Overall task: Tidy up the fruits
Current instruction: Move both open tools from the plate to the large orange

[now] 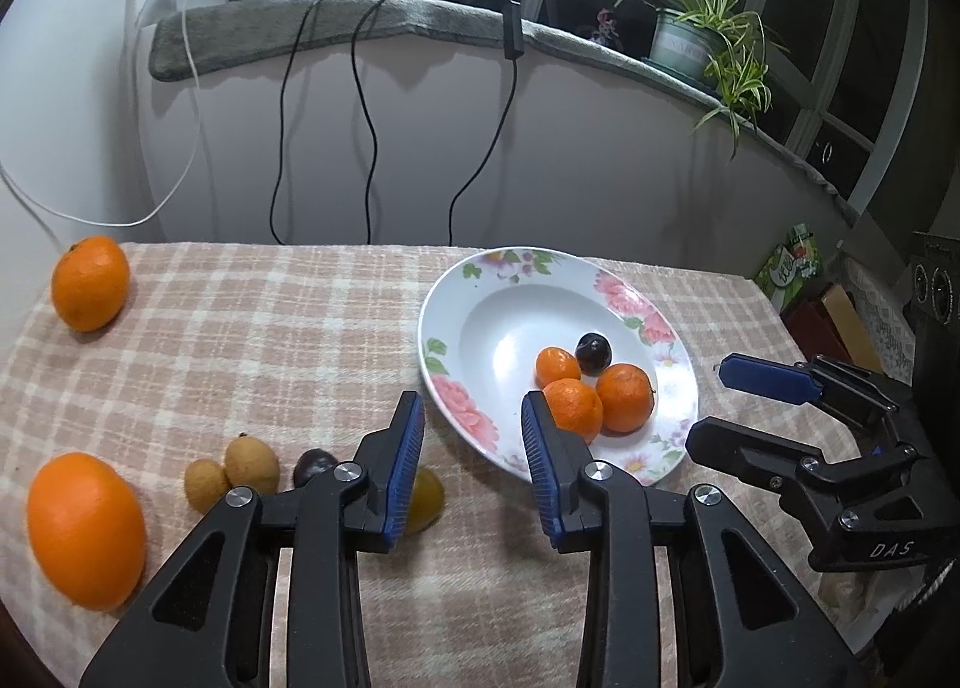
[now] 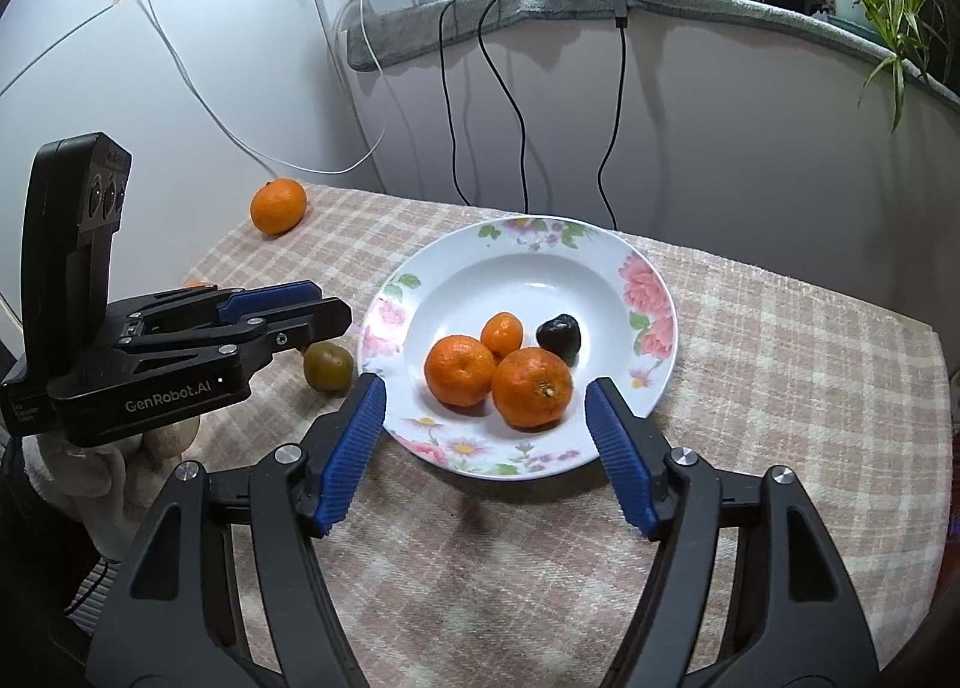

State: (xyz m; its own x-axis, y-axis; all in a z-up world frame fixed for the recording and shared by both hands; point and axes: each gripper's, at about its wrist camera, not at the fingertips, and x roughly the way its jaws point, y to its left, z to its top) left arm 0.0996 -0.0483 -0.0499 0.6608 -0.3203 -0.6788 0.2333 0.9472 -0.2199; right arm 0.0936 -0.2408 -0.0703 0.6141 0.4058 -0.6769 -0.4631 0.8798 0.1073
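Both tongs spread wide, nothing in them. Left tongs (image 1: 474, 448) hover w/ the small round yellow-green fruit (image 1: 425, 499) just beside its left pad, so left's way nearer than right tongs (image 2: 483, 430). White floral-rimmed plate (image 2: 600, 274) w/ tangerines sits front-right on the checked-cloth surface (image 1: 270, 340). Prob that fruit next imo.

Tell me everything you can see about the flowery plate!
The plate is round, white and glossy, like ceramic, with pink flowers and green leaves painted around its wide rim. It lies flat on the checked tablecloth. In its shallow middle sit three oranges and one small dark fruit, bunched together toward the near side. Neither gripper touches it; the right gripper hovers open over its near edge.
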